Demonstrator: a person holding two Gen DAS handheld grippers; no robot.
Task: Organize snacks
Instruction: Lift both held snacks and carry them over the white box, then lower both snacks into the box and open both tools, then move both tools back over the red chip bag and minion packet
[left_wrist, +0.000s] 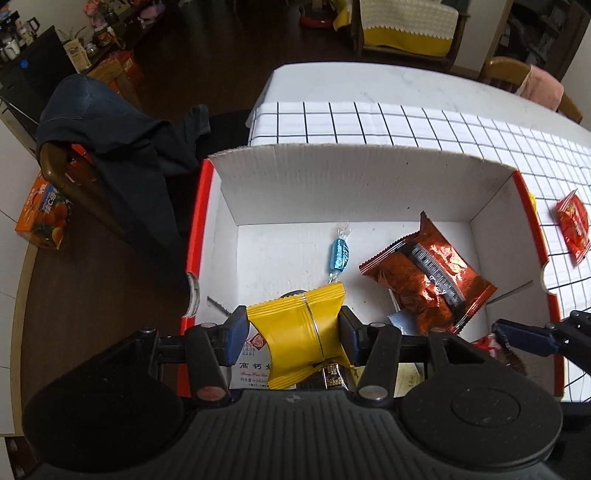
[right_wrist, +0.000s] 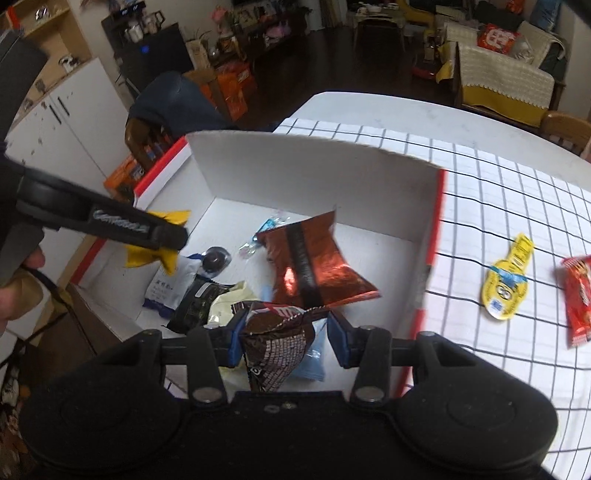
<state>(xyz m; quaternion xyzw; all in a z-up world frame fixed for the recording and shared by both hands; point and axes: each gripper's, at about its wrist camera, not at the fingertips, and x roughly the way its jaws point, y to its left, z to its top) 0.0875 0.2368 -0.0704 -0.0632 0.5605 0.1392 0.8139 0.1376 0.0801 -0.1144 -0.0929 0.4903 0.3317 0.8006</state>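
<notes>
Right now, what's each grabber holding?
Left gripper: closed on the yellow snack packet.
Right gripper: closed on the brown snack packet.

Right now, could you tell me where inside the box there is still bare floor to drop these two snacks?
Bare floor lies along the box's back wall, behind the blue candy and copper packet, and in the far left corner. The near end is crowded with piled wrappers under both tools.

Soft daylight brightens the bench (left_wrist: 369, 85) and white box (left_wrist: 332, 177), while the room behind stays dim. Fisheye bending curves the edges; the right wrist view is motion-blurred, with glare on the foil packet (right_wrist: 314, 258).
</notes>
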